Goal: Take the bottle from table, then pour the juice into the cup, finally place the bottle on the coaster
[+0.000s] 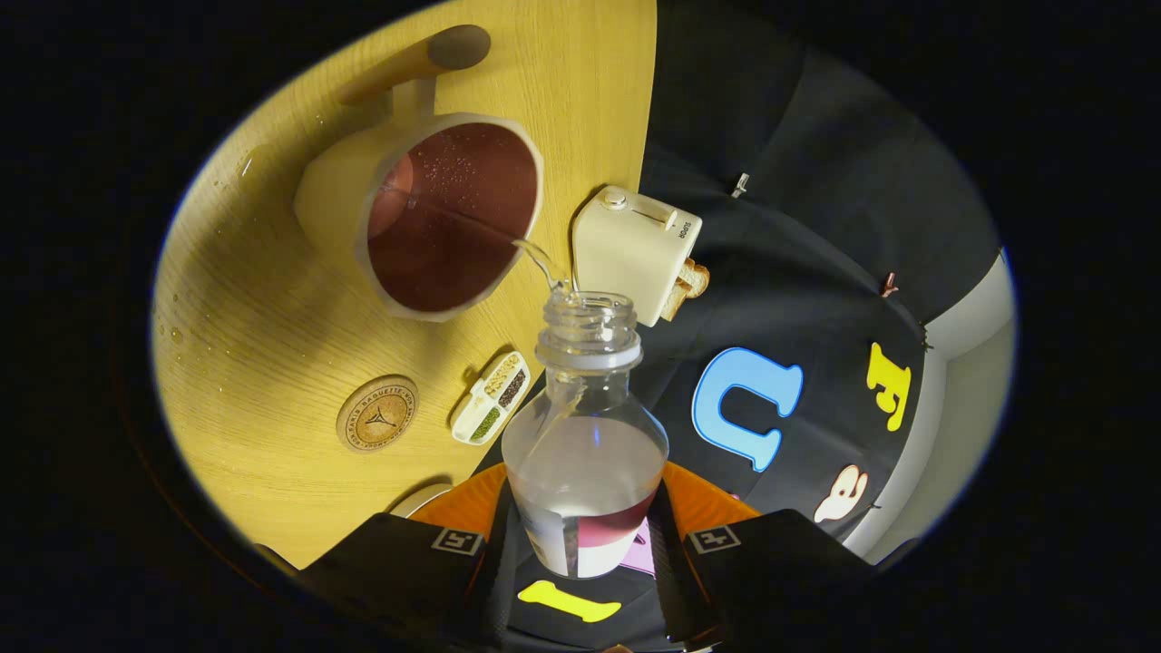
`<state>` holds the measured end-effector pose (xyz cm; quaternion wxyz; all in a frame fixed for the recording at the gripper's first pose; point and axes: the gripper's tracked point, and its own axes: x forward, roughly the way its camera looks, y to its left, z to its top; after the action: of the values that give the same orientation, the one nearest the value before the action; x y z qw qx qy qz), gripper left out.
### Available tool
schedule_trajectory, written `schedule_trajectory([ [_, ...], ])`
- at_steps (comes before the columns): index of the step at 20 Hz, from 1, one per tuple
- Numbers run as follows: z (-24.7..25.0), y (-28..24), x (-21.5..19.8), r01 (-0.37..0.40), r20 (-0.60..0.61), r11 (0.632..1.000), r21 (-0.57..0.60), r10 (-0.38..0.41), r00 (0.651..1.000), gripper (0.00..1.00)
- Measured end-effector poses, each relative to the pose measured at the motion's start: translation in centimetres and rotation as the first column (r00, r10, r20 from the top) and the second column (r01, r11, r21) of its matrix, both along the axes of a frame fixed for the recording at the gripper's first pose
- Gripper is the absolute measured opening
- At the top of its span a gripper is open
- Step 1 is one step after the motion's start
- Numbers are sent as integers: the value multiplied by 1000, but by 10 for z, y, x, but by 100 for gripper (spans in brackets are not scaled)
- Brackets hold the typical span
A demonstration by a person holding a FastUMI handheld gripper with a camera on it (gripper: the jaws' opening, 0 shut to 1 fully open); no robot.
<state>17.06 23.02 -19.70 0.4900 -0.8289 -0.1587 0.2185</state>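
The tongs (pixel 585 553) are clamping the lower body of a clear plastic bottle (pixel 585 453), one finger pressing on each side, so the jaws are standing only as far apart as the bottle is wide. The bottle is sitting between the fingers and pointing away from them, tilted over so that its open, capless neck is reaching the near rim of the cup (pixel 435 218). Clear liquid is filling roughly the lower half of the bottle, and a thin stream (pixel 542 261) is arcing from the mouth over the rim into the cup.

The cup is a cream mug with a dark reddish inside, standing on the wooden tabletop (pixel 272 345) beyond and to the left of the bottle's mouth; its handle is pointing to the far side, toward a wooden peg-like piece (pixel 426 59). Small droplets are lying on the tabletop left of the cup.

The round cork coaster (pixel 377 414) is lying flat on the tabletop nearer than the cup and to the left of the bottle, well apart from both. Just right of the coaster a small divided tray (pixel 492 399) of seeds or grains is resting. Right of the cup, at the tabletop's edge, a cream toaster (pixel 630 249) is standing with toast showing at its slot.
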Motion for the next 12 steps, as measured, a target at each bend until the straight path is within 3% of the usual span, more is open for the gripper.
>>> schedule_trajectory([
  [12,8,1,6,-72,47,991,-115,77,996,66],
])
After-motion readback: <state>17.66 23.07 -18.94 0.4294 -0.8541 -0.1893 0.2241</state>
